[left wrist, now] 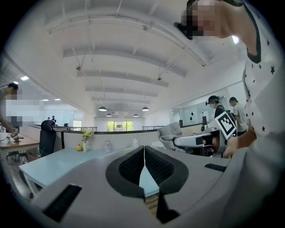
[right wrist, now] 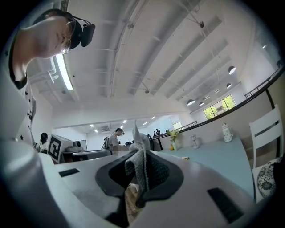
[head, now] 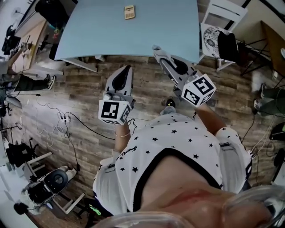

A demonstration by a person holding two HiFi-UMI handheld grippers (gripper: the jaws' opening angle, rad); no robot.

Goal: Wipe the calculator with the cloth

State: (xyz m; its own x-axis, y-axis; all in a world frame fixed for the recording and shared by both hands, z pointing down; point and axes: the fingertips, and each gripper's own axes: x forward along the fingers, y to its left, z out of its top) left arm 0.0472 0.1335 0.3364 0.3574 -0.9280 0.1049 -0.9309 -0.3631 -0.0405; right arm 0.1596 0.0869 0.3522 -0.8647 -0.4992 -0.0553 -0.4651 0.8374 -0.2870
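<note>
Wooden floor (head: 80,89) lies below both grippers in the head view, in front of the near edge of the light blue table (head: 89,31). At left, the left gripper (head: 128,68) is held short of that edge. Only its own view shows that its jaws are pressed together with nothing between them, and that the tabletop is ahead of them. The calculator (head: 129,12) lies flat far back on the table, well apart from both grippers, with bare tabletop on all sides of it. At right, the tips of the right gripper (head: 156,48) show against the table edge. Its own view shows the jaws clamped on a grey cloth (right wrist: 139,164), which sits crumpled between the pads and sticks out above them. Further right, a white chair (head: 225,13) stands just beside the table corner.
</note>
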